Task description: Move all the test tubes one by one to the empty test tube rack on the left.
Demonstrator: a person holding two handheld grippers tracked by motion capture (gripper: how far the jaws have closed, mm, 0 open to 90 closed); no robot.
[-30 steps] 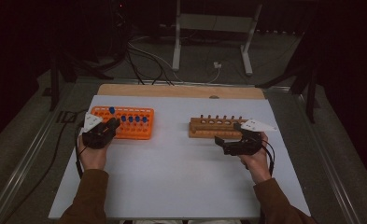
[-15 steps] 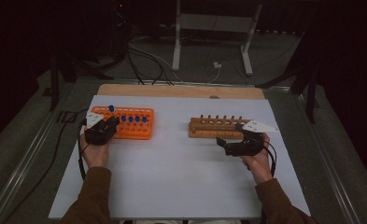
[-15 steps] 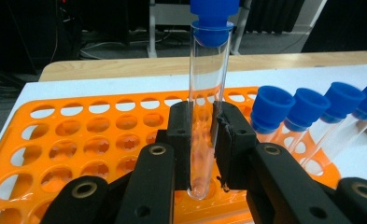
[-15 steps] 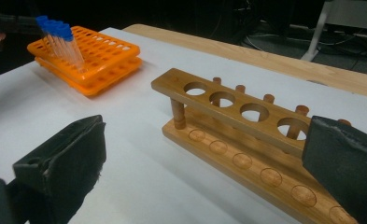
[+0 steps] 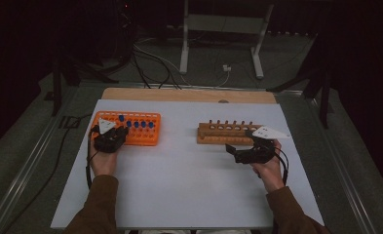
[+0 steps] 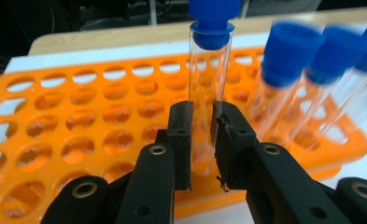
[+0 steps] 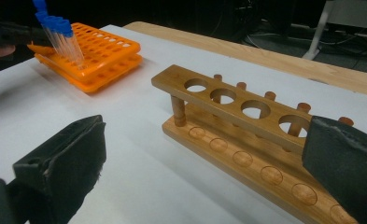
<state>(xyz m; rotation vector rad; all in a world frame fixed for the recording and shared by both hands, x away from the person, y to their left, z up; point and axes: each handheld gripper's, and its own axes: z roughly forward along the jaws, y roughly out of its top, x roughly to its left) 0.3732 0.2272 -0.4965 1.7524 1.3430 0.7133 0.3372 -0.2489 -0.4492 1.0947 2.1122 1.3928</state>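
Two grippers work here: the left gripper is clamped on a clear blue-capped test tube standing upright in the orange tube rack, while the right gripper hangs wide open beside the empty wooden rack. No readable writing shows anywhere.

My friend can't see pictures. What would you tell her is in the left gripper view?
The left gripper is shut on a clear test tube with a blue cap, standing upright in an orange rack full of round holes. More blue-capped tubes lean in the rack to its right.
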